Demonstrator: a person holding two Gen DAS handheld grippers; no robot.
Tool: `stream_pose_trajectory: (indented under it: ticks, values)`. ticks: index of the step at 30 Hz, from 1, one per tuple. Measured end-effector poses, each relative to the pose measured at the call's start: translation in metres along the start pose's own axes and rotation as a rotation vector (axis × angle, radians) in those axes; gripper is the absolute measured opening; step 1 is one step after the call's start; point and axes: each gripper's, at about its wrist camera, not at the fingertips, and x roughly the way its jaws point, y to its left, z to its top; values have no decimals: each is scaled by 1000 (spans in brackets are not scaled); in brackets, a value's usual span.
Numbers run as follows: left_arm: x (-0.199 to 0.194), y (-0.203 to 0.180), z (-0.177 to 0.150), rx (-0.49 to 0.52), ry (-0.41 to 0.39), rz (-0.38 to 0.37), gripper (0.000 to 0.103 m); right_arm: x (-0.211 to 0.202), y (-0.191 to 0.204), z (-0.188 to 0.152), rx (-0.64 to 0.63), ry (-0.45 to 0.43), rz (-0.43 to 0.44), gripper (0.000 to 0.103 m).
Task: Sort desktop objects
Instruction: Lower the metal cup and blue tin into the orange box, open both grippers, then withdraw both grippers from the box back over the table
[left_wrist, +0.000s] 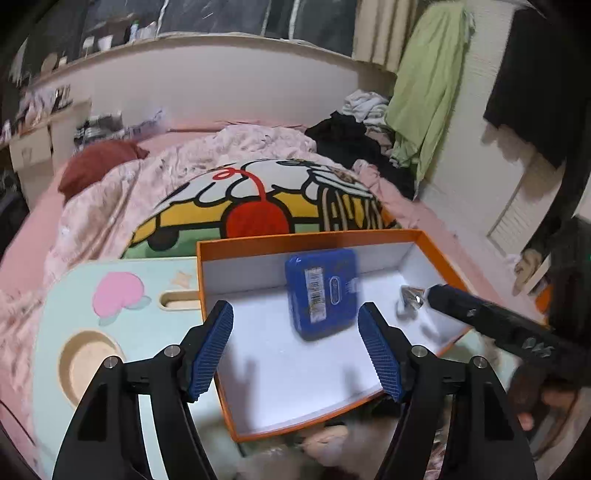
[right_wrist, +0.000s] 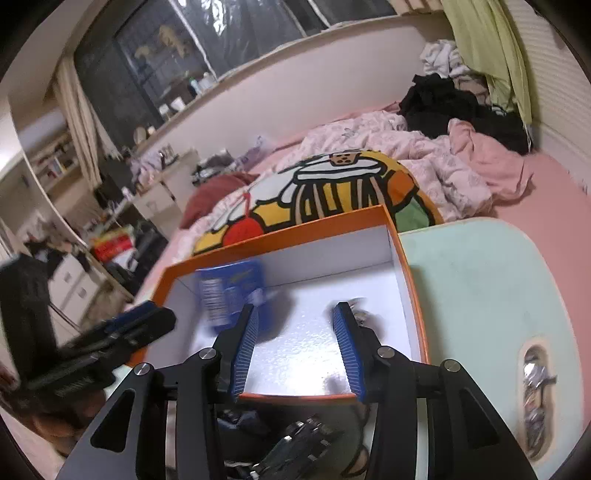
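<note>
An orange box with a white inside stands on a pale green lap table. A blue packet with a barcode label lies in it, blurred. A small silvery object lies near the box's right wall. My left gripper hovers open over the box's near half, nothing between its pads. My right gripper is also open and empty above the box. The silvery object peeks out just behind its right finger, and the blue packet lies to its left. From the left wrist, the right gripper's tip is beside the silvery object.
The table has a round recess, a slot and an oval cut-out holding something shiny. Behind the box lie a printed cushion, pink bedding and a clothes pile. Dark clutter sits below the box's near edge.
</note>
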Motion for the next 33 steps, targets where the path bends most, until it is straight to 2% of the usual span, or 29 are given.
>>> stream_pose_trajectory:
  ticks: [4,7,9,13,17,19,20,21,22,24,25,26,27,28,29,31,33]
  values:
    - [10,-8,-2,81,21,155,71,-2,14,-6,-26,-4,23,43]
    - [14,2,-3,115,7,224,71,6,27,-6,-55,-1,33,43]
    - [15,15,-1,100,-1,266,70,15,36,-6,-71,12,21,41]
    - [3,38,1,40,-11,225,70,28,44,-2,-94,17,43,39]
    - [1,35,-2,70,-31,248,70,31,49,-3,-109,6,17,39]
    - [-12,34,-7,56,-63,228,70,24,51,-7,-121,0,19,41]
    - [-21,34,-9,45,-77,223,70,16,50,-10,-123,-20,16,47]
    - [-35,33,-13,29,-90,215,71,5,50,-15,-126,-48,18,57]
    - [-52,31,-20,10,-106,195,71,-6,53,-20,-133,-64,19,60]
    - [-82,28,-36,-7,-137,135,83,-35,57,-35,-157,-99,13,63]
    - [-99,24,-49,1,-152,105,86,-46,60,-42,-173,-106,4,65]
    - [-106,22,-59,14,-154,91,86,-60,63,-53,-201,-111,-17,71]
    - [-111,18,-71,36,-133,89,86,-68,65,-62,-219,-112,-40,79]
    - [-111,14,-82,58,-92,91,86,-78,67,-76,-244,-113,-76,81]
    - [-110,12,-92,56,-64,93,86,-85,67,-91,-269,-99,-110,82]
    - [-110,14,-113,-20,-32,88,86,-91,65,-117,-304,-54,-145,82]
    - [-104,8,-128,-20,-1,84,86,-95,57,-143,-304,-19,-190,82]
